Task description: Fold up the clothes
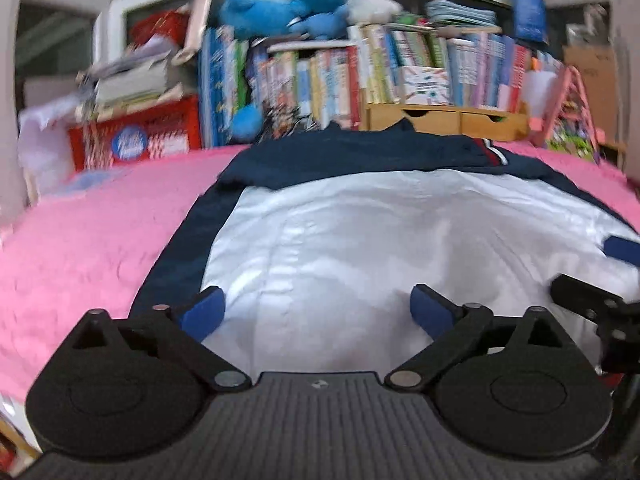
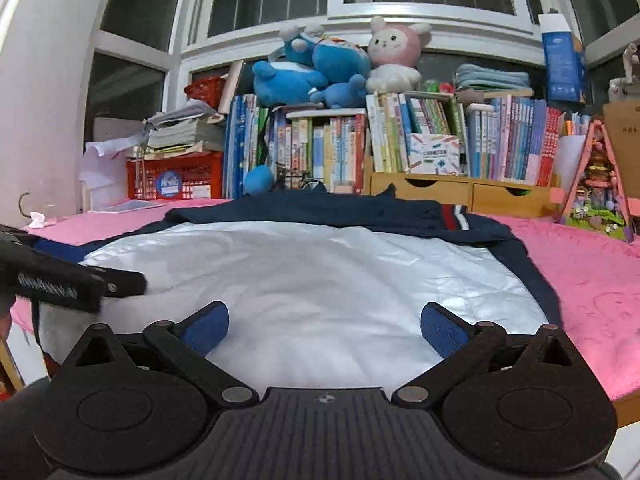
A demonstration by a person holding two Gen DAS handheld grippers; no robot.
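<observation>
The left wrist view is motion-blurred, so the book spines (image 1: pixel 400 68) along the upper frame cannot be read, and the jacket (image 1: pixel 360 248) has its near hem hidden behind the gripper body at the bottom

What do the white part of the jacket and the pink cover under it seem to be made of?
Jacket: the white panel looks like thin, smooth synthetic cloth, perhaps nylon, given its faint sheen and fine crinkles. Pink cover: it looks like soft matte fabric with a raised pattern, possibly quilted.
</observation>
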